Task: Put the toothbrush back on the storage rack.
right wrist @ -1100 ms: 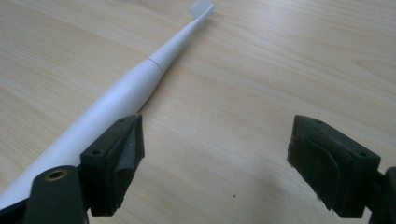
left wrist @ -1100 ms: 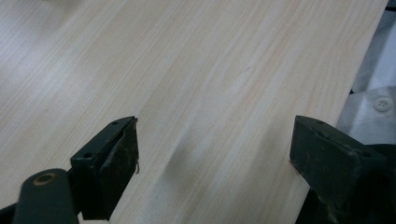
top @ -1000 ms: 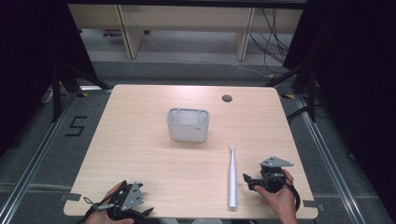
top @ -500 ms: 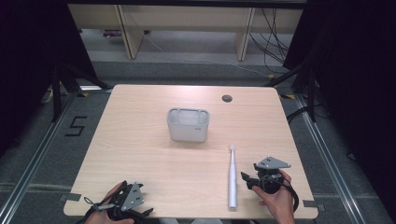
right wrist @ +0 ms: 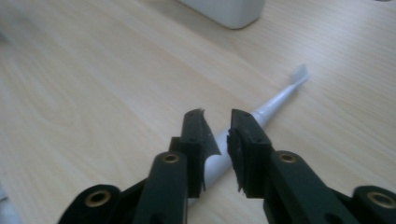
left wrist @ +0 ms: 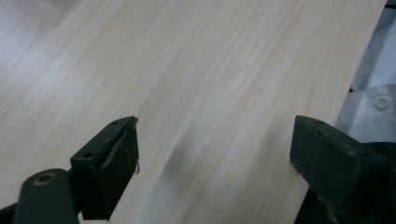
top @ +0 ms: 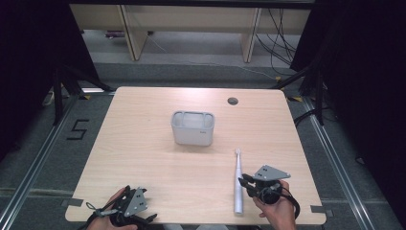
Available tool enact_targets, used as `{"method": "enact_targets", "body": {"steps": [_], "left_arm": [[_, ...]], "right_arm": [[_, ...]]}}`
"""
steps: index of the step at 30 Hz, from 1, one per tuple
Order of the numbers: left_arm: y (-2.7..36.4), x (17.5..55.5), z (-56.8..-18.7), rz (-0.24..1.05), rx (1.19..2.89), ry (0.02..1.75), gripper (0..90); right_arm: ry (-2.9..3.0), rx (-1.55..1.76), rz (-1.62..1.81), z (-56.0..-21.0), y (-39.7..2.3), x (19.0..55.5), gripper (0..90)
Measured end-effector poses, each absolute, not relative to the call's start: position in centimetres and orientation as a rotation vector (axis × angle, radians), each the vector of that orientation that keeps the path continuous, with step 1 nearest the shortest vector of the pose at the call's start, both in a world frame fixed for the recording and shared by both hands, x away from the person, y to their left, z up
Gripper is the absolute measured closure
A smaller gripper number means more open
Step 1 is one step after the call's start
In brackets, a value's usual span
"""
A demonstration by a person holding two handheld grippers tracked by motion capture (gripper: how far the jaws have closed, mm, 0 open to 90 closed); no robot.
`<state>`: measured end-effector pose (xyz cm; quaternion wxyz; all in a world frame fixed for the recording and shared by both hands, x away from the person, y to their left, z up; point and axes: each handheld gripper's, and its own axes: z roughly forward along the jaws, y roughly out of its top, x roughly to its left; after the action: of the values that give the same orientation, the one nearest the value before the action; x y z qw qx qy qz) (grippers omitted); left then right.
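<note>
- High view: a white toothbrush [top: 238,181] is laid flat on the worktop [top: 143,143], long axis running away from the person, bristle end toward a grey holder [top: 192,128]. The right hand-held gripper [top: 246,184] is set just beside its handle, far nearer than the left hand-held gripper [top: 120,205].
- Left gripper view: jaws are held wide apart over bare worktop, nothing between them.
- Right gripper view: jaws, just closing, are nearly together above the handle; the toothbrush [right wrist: 275,101] is seen beyond and beneath, not gripped.

Pale wood-grain table [top: 143,143], smooth and matt. White toothbrush [top: 238,184] of smooth plastic, slightly glossy. Grey container [top: 192,128] of matt plastic. Black matt gripper pads [right wrist: 243,140], roughened and scuffed.
</note>
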<state>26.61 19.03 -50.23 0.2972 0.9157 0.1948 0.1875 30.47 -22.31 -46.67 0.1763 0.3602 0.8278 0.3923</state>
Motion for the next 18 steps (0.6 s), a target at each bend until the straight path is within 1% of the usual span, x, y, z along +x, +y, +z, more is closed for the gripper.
{"method": "enact_targets", "body": {"steps": [1,4,8,18], "left_arm": [[19.0,26.6,-50.3,0.5,2.432,0.521,15.3],[19.0,26.6,-50.2,0.499,2.433,0.518,15.3],[19.0,26.6,-50.2,0.499,2.434,0.52,15.3],[19.0,26.6,-50.2,0.5,2.433,0.519,15.3]], "right_arm": [[2.39,0.993,1.105,-46.7,-21.7,30.2,82.4],[2.439,0.933,1.089,-47.0,-20.8,29.8,85.9],[2.488,0.872,1.077,-47.4,-20.1,29.8,88.7],[2.541,0.873,1.038,-48.2,-19.6,29.6,90.0]]}}
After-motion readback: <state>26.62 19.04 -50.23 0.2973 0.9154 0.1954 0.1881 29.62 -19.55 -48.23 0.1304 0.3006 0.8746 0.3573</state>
